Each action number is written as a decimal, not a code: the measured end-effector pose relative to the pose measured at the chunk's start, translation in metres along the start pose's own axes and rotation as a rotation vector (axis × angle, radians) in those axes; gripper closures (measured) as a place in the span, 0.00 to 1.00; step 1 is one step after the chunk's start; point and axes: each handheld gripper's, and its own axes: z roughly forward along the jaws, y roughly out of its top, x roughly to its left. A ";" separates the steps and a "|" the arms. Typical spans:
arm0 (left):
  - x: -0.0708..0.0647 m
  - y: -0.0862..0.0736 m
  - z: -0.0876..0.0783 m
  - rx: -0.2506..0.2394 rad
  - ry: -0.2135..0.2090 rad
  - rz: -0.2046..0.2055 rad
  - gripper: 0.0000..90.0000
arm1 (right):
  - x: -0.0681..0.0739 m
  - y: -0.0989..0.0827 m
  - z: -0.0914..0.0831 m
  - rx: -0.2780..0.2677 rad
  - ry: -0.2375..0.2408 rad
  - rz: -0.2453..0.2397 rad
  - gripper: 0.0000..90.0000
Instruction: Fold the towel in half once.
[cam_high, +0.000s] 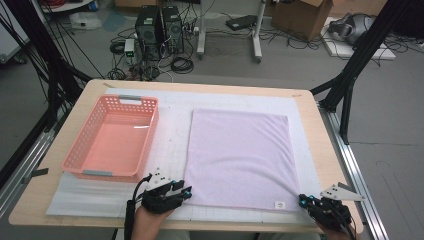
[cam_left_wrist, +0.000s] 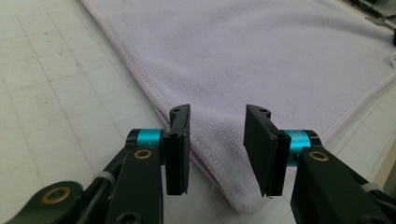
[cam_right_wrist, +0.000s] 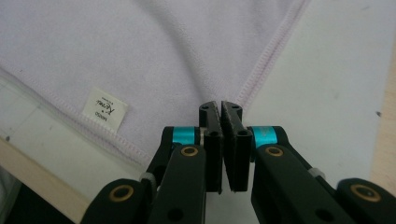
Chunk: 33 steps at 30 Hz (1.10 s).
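High view: lilac towel (cam_high: 240, 157) spread flat on the white mat (cam_high: 175, 145), right of the pink basket (cam_high: 112, 137), which sits empty at the left. Left gripper (cam_high: 186, 192) at the towel's near left corner, right gripper (cam_high: 303, 201) at its near right corner.

Left gripper view: jaws spread, straddling the near left corner, pads clear of the cloth on both sides. Not yet a grip.

Right gripper view: jaws pressed together, pinching the hemmed corner; small white label (cam_right_wrist: 104, 108) sewn just left of it.

Step in hand, by the look of it: taking both near corners, probably ahead of a fold. Next move calls for closing the left jaws on their corner, then lifting both corners evenly and carrying them toward the far edge.
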 end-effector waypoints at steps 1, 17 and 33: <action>-0.002 -0.001 0.001 0.020 0.010 0.012 0.75 | 0.000 -0.001 0.000 0.013 -0.002 -0.003 0.95; 0.002 -0.007 -0.014 0.006 0.025 0.040 0.69 | -0.007 0.010 0.014 -0.065 -0.049 0.058 0.68; 0.031 0.037 0.010 -0.271 -0.088 0.029 0.41 | -0.028 0.031 0.017 -0.167 -0.002 0.006 0.45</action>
